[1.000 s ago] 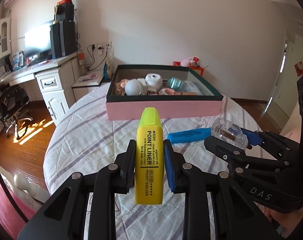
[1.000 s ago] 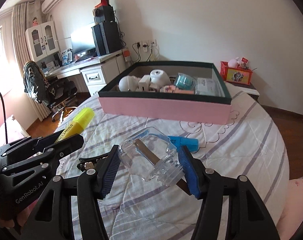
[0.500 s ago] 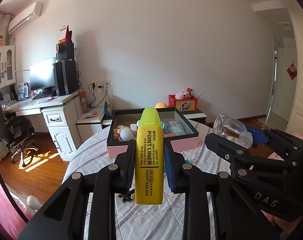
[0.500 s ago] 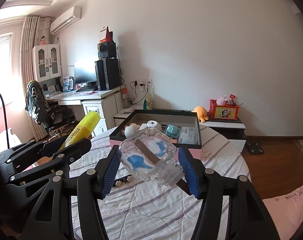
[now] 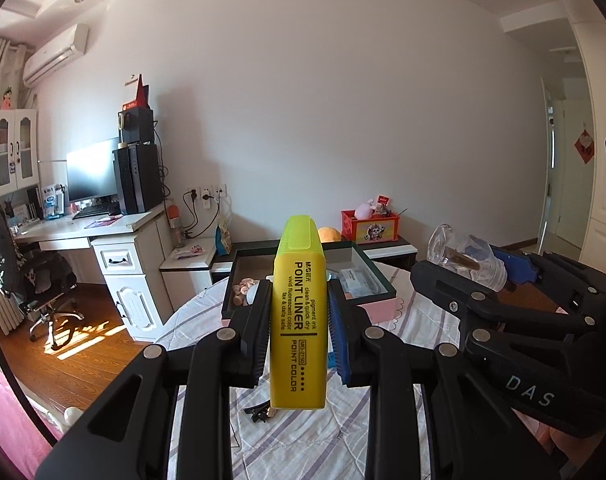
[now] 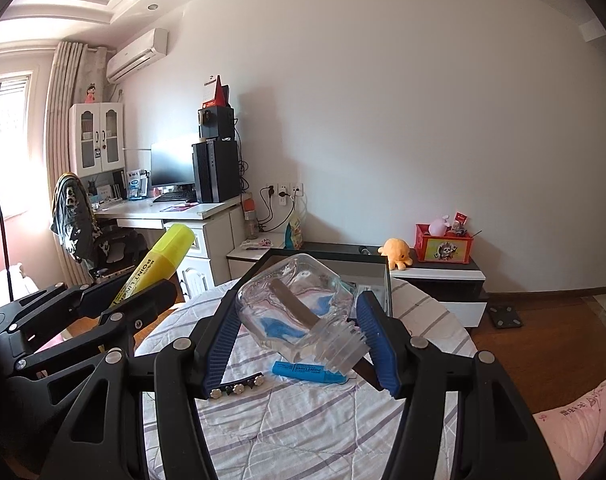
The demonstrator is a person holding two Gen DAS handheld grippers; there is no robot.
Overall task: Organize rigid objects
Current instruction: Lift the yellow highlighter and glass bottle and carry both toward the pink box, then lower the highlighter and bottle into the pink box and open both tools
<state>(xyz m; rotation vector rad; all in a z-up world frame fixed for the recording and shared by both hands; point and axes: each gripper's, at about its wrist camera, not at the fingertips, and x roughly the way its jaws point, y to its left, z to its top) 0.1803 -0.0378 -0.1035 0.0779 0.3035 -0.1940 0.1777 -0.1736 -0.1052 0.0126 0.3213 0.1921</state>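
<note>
Yellow highlighter [image 5: 299,320] and clear glass jar [image 6: 299,312] carried high above the bed.

Since a second ago both have risen: the pink-sided box [image 5: 377,308] that filled the view then now sits low and far behind them, so neither thing is yet over it, and the drop-off looks still ahead. The left gripper [image 5: 299,332] is clamped on the highlighter, upright; the right gripper [image 6: 299,332] squeezes the jar, tilted with a stick inside. Both point slightly downward, side by side. A blue marker [image 6: 309,372] and hair clip [image 6: 237,388] remain on the striped bedspread [image 6: 303,428].
</note>
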